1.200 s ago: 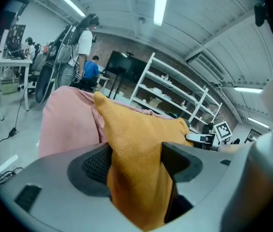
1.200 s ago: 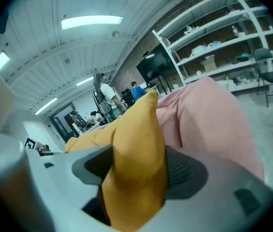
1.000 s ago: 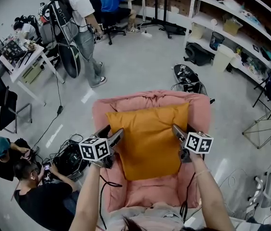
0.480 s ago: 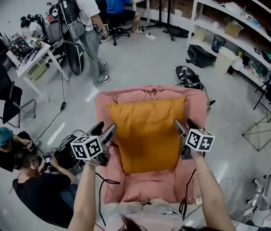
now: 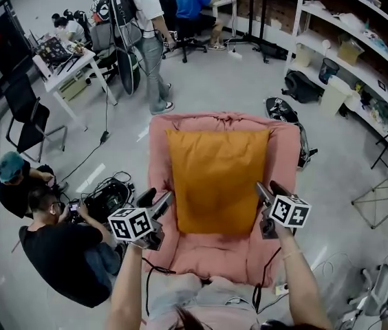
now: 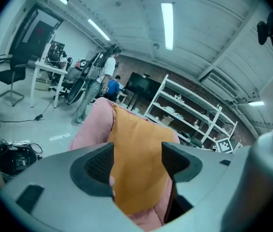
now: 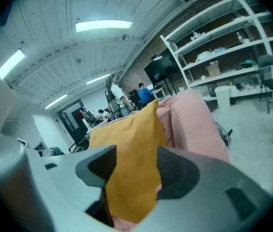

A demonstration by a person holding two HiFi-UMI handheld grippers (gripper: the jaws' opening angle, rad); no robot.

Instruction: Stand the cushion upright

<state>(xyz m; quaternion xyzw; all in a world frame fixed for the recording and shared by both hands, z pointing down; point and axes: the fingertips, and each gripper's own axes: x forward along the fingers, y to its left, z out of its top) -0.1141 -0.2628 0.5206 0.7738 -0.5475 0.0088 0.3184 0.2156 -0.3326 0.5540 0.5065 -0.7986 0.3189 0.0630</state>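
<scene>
An orange cushion (image 5: 214, 177) stands against the backrest of a pink armchair (image 5: 158, 150). My left gripper (image 5: 158, 196) is open beside the chair's left arm, a little apart from the cushion's left edge. My right gripper (image 5: 267, 185) hovers at the cushion's right edge, and its jaws are closing. In the left gripper view the cushion (image 6: 136, 144) shows beyond the gripper (image 6: 137, 161), in the gap of its spread jaws. In the right gripper view the cushion (image 7: 127, 139) shows in the gap of the gripper (image 7: 136, 167). No pad presses on it.
Two people sit on the floor (image 5: 56, 253) at the left beside black equipment and cables (image 5: 108, 198). A person stands (image 5: 149, 19) near a white table (image 5: 67, 57). Shelves (image 5: 359, 40) line the right wall. A dark bag (image 5: 287, 112) lies behind the chair.
Both grippers have drawn back toward me from the cushion's sides. The left one has come off the cushion's left edge. The cushion stays leaning on the backrest.
</scene>
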